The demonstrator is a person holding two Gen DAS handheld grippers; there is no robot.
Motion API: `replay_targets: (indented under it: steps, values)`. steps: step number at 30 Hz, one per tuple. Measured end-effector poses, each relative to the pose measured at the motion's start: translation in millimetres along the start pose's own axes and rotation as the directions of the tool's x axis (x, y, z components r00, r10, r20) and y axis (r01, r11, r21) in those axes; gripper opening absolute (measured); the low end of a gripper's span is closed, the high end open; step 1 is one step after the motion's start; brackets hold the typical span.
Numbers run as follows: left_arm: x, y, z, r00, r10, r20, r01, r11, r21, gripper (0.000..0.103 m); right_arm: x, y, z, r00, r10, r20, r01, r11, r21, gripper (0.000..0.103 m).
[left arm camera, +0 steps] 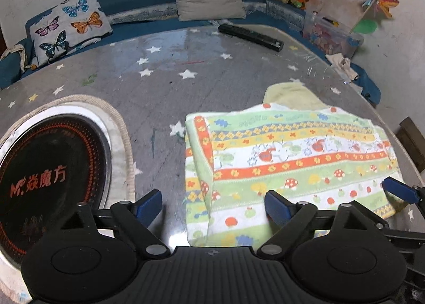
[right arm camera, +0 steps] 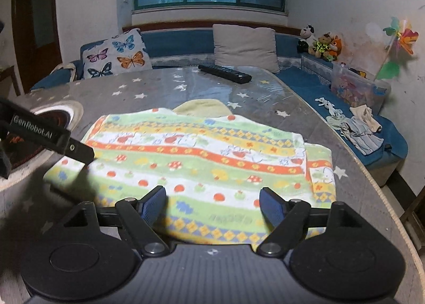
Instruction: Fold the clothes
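On the table [left arm camera: 159,86]: we see the cloth [left arm camera: 292,160], folded, lying flat beside the cooktop [left arm camera: 47,171].
Left gripper [left arm camera: 213,204]: we hold it spread wide over the cloth's left edge, gripping nothing.
Right gripper [right arm camera: 212,201]: spread too, above the near hem.
Behind: remote [right arm camera: 225,73].

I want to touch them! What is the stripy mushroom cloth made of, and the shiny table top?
The stripy cloth looks like soft, matte terry or cotton knit: its surface is fuzzy, and it drapes and creases at the folded edges. The table top seems to be a grey star-print cloth under a clear, glossy sheet, probably plastic or glass: it mirrors the light and shows scratches.
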State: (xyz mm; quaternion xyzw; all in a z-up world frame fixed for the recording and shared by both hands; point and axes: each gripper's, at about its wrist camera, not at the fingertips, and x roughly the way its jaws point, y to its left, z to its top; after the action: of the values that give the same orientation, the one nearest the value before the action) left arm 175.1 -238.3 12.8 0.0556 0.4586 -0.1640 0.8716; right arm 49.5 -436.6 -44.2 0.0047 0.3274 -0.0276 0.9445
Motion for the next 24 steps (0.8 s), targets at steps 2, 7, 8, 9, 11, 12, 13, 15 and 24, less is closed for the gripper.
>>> replay_targets:
  steps: [2,7,8,9,11,12,13,15,24]
  values:
    - [-1.1,-1.3,-2.4,1.000,0.016,-0.012,-0.016,1.000,0.007,0.091,-3.7,2.3,-2.3,1.000,-0.002,0.003,0.002,1.000,-0.004,0.081]
    - [-5.3,-2.3,-6.9,0.999,0.026,-0.025,-0.025,1.000,0.007,0.096,-11.6,5.7,-6.7,1.000,-0.001,0.007,0.001,1.000,0.004,0.090]
    - [-5.7,-2.6,-7.7,0.999,0.029,-0.029,-0.029,1.000,0.007,0.096,-11.9,6.7,-7.8,1.000,0.002,0.003,-0.002,1.000,0.002,0.091]
    - [-6.2,-3.0,-8.6,0.999,0.033,-0.033,-0.032,0.999,0.008,0.097,-12.0,7.9,-9.2,1.000,0.003,-0.001,-0.003,1.000,-0.001,0.091]
    - [-7.3,-3.3,-10.7,0.999,0.035,-0.038,-0.035,0.999,0.010,0.098,-12.3,10.5,-12.5,1.000,0.003,-0.013,-0.003,1.000,-0.011,0.091]
    - [-7.8,-3.5,-12.0,0.998,0.038,-0.040,-0.037,0.999,0.012,0.098,-12.4,11.4,-13.9,1.000,0.002,-0.017,-0.002,1.000,-0.015,0.091]
    - [-8.3,-3.4,-13.1,0.998,0.041,-0.042,-0.040,0.999,0.013,0.098,-12.8,12.1,-15.5,1.000,0.000,-0.021,0.000,1.000,-0.018,0.091]
    - [-9.2,-2.9,-14.9,0.998,0.047,-0.045,-0.047,0.999,0.015,0.099,-14.0,13.1,-18.1,1.000,-0.003,-0.025,0.003,1.000,-0.019,0.091]
    - [-10.5,-3.3,-21.9,0.991,0.100,-0.088,-0.096,0.995,0.041,0.102,-26.0,8.0,-21.2,1.000,-0.008,-0.014,0.009,0.999,0.041,0.095]
